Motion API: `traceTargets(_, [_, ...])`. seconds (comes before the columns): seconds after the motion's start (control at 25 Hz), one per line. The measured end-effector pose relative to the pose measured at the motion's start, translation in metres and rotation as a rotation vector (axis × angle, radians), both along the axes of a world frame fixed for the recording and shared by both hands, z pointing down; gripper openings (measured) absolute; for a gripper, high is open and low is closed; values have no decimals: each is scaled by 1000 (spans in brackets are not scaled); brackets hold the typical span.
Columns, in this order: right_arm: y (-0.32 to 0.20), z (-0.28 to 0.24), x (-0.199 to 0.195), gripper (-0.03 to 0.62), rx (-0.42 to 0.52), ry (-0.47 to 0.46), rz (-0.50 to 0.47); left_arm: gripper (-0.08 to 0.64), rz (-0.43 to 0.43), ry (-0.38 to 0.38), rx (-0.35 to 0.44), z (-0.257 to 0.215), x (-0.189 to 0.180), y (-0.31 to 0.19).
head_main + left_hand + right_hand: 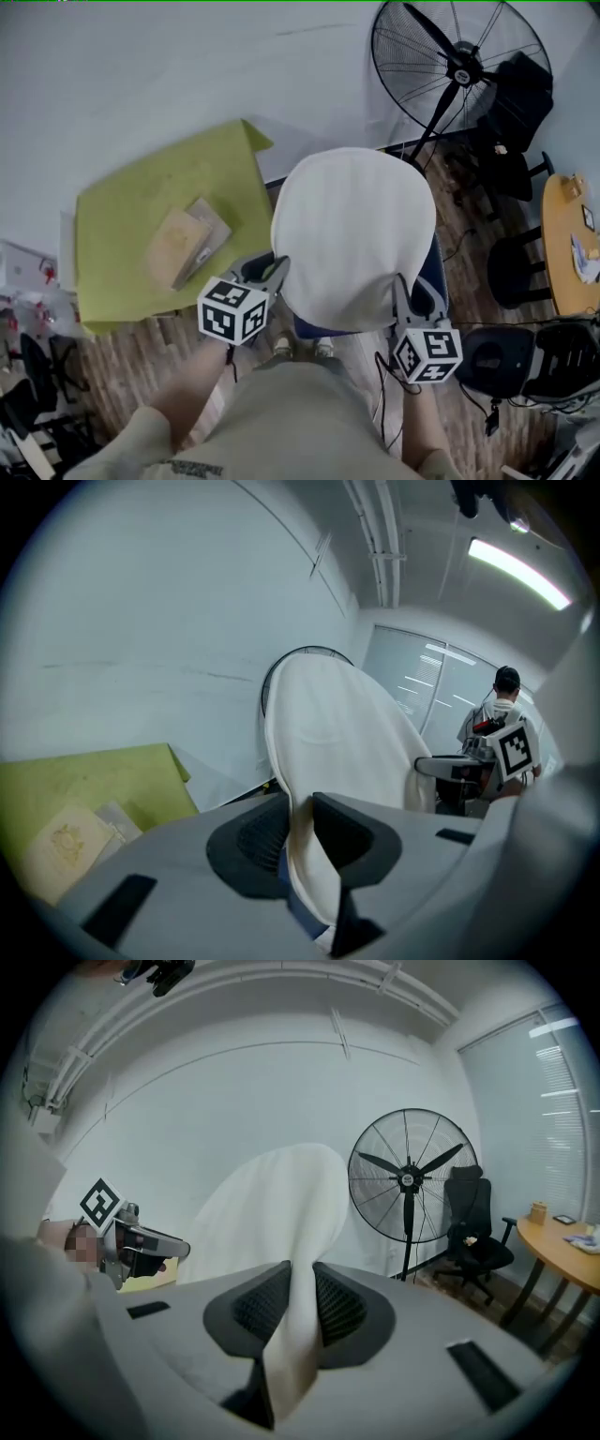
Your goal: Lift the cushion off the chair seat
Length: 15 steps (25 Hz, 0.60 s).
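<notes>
A round white fabric cushion (352, 234) hangs between the left gripper (274, 274) and right gripper (403, 298) — each narrowly clamps its edge; raising both hands evenly should prevent slipping.

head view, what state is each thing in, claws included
cushion, held up, pinched at both sides
left claw, shut on cushion
right claw, shut on cushion
fan, upright, blades look still
green sheet, lying flat
</notes>
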State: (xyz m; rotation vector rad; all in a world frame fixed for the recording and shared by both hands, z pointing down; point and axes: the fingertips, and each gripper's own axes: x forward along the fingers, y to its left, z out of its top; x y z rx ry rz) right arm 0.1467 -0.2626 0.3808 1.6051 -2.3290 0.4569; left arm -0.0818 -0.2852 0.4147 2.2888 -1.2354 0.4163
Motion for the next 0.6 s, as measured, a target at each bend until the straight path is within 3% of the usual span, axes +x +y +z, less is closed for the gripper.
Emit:
traceTargets(0.28, [6, -66, -17, 91, 131, -38, -10, 94, -6, -4, 141, -73, -18, 2])
traceTargets(0.6, [12, -116, -31, 95, 238, -50, -40, 94, -52, 40, 240, -123, -32, 7])
